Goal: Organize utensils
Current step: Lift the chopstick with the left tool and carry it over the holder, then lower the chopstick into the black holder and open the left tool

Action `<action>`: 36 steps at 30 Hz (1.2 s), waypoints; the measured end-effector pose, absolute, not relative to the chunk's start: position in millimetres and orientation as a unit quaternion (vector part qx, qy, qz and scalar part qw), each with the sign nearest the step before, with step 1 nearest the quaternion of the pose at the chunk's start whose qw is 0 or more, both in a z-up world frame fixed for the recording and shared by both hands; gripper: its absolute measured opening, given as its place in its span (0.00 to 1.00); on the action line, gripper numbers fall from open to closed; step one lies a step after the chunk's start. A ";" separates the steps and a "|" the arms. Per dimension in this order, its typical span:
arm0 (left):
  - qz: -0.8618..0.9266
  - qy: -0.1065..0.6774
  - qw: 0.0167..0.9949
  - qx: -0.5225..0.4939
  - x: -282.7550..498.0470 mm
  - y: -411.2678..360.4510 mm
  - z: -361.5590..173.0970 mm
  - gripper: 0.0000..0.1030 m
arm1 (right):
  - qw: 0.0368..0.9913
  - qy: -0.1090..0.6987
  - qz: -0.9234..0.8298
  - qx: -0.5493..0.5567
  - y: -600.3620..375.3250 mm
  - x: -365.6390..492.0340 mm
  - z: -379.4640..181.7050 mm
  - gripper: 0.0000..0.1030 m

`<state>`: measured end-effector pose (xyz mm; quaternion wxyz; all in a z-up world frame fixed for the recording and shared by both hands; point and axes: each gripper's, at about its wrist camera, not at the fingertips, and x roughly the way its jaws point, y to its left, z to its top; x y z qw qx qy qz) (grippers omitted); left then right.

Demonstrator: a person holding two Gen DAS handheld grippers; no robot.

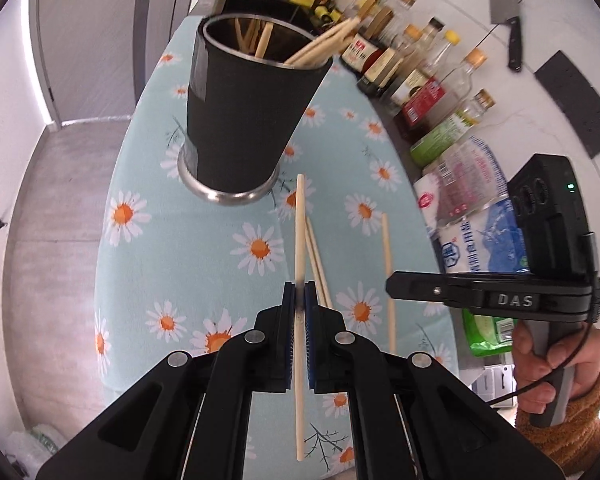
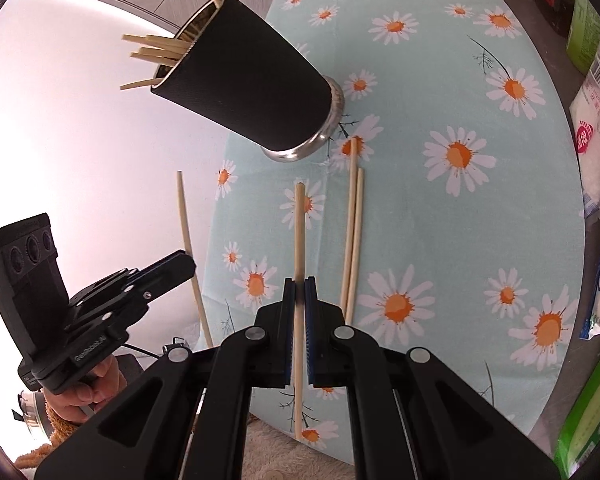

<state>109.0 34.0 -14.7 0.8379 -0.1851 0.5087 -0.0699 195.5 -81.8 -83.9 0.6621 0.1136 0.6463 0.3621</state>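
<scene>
Left wrist view: 1 chopstick [image 1: 300,220] is clamped by the left gripper [image 1: 300,300], another [image 2: 299,224] by the right gripper [image 2: 299,292]. Holder [image 1: 244,108] at 12 o'clock, already crowded; rim strike or tip-over is risked. 2 chopsticks [image 2: 352,232] left lying at 1 o'clock.

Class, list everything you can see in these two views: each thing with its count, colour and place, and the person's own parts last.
cup: one, black with steel base, upright on the cloth, chopsticks inside
loose chopsticks: two, pale wood, side by side on the cloth
cloth: one, light blue with daisies
bottles: several, mixed colours, row beside the cloth
cleaver: one, steel with black handle, against the white wall
left gripper: black, shut on a chopstick
right gripper: black, shut on another
right hand: one, on that gripper's handle
</scene>
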 end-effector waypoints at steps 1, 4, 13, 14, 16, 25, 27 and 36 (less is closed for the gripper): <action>-0.075 0.505 0.840 -0.185 108.3 34.8 -12.9 0.04 | 0.665 0.643 0.362 0.117 -79.4 193.6 -81.5 0.06; -0.099 0.487 0.848 -0.186 99.8 42.4 -2.9 0.04 | 0.674 0.628 0.369 0.123 -71.1 187.1 -70.8 0.06; -0.127 0.404 0.889 -0.178 88.5 76.7 36.6 0.04 | 0.726 0.546 0.400 0.123 -45.6 175.5 -9.9 0.06; -0.128 0.395 0.892 -0.177 88.3 79.6 41.4 0.04 | 0.730 0.539 0.403 0.121 -42.9 176.3 -4.0 0.06; -0.135 0.370 0.901 -0.180 87.4 87.1 54.2 0.04 | 0.739 0.519 0.412 0.119 -38.5 177.8 9.8 0.06; -0.131 0.274 0.938 -0.165 95.0 100.9 94.3 0.04 | 0.773 0.428 0.447 0.140 -31.7 196.3 62.2 0.06; -0.126 0.256 0.946 -0.153 97.5 102.3 98.9 0.04 | 0.782 0.407 0.452 0.138 -30.4 200.3 72.6 0.06; -0.128 0.194 0.961 -0.151 114.9 114.2 111.6 0.04 | 0.807 0.339 0.455 0.166 -31.4 228.2 96.9 0.06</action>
